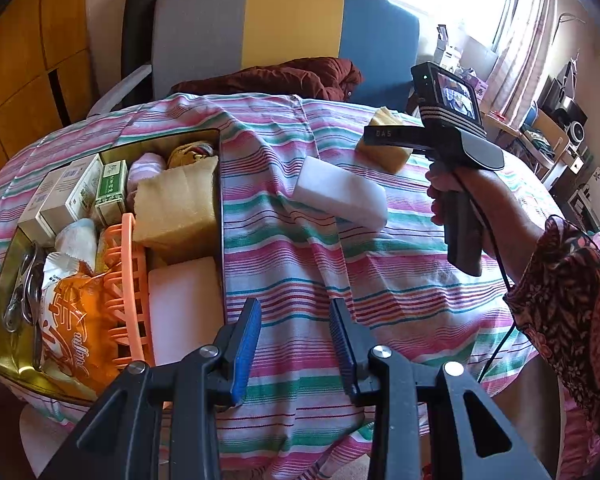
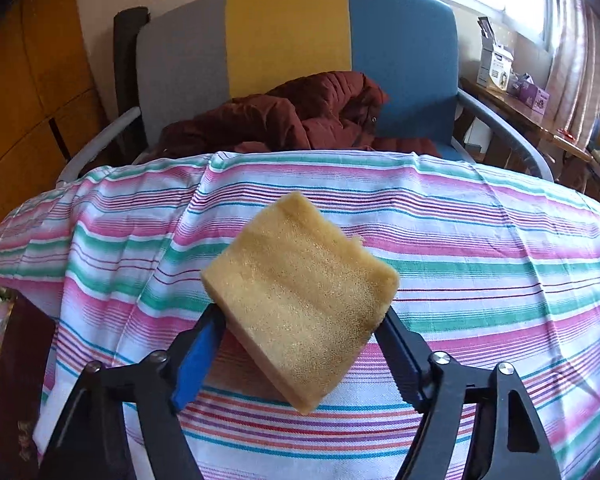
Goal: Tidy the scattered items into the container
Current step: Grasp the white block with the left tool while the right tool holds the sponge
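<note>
Right gripper: fingers clamped on a yellow rectangular sponge, lifted clear of the striped pink, green and white tablecloth.
Left gripper: fingers apart, holding nothing.
Gold rectangular tin: at nine o'clock, crowded with items.
White foam block: on the cloth, at twelve o'clock from the left gripper.

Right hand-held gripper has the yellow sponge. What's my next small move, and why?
Probably carry the yellow sponge left toward the gold tin. The right hand-held gripper grips it above the striped cloth, and the white sponge is not yet in the tin.
</note>
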Available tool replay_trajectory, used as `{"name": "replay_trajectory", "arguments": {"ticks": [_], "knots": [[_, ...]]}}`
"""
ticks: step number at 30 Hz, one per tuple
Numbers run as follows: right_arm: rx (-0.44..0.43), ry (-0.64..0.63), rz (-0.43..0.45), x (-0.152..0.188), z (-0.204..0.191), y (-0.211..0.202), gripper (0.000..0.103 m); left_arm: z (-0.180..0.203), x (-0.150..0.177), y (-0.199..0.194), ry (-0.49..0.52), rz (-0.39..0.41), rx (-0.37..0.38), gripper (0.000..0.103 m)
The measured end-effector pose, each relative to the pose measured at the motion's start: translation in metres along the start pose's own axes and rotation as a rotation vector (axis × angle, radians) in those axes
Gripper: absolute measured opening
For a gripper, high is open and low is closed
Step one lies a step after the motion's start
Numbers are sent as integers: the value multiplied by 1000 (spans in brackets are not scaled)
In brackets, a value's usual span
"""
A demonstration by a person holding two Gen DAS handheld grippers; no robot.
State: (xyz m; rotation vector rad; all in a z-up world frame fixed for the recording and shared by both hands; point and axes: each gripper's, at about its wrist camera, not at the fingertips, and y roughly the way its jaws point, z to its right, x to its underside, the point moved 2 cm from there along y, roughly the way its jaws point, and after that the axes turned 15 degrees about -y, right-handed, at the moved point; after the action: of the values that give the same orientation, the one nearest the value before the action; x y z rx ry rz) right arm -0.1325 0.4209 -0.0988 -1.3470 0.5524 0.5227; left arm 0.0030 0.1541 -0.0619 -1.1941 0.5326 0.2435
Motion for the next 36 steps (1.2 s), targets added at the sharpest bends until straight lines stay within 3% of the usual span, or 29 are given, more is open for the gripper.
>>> {"name": "replay_trajectory", "arguments": {"ticks": [11, 16, 23, 30, 31, 32, 33, 36], "knots": [[-95, -146, 0, 27, -46, -42, 72, 14, -7, 13, -8, -46, 32, 35], [-180, -64, -45, 46, -52, -60, 72, 21, -7, 16, 9, -37, 29, 35], [-282, -15, -34, 72, -70, -89, 72, 19, -11, 17, -6, -23, 16, 35], [-215, 32, -8, 93, -51, -118, 72, 22, -24, 14, 8, 50, 11, 35], [-202, 45, -13, 96, -45, -120, 73, 24, -28, 14, 17, 67, 24, 37], [-185, 60, -23, 100, -37, -121, 73, 26, -33, 15, 35, 78, 36, 47], [-175, 69, -33, 102, -32, -120, 73, 29, -38, 19, 57, 79, 40, 51], [-172, 112, -64, 112, -14, -116, 76, 38, -52, 30, 109, 75, 32, 52]]}}
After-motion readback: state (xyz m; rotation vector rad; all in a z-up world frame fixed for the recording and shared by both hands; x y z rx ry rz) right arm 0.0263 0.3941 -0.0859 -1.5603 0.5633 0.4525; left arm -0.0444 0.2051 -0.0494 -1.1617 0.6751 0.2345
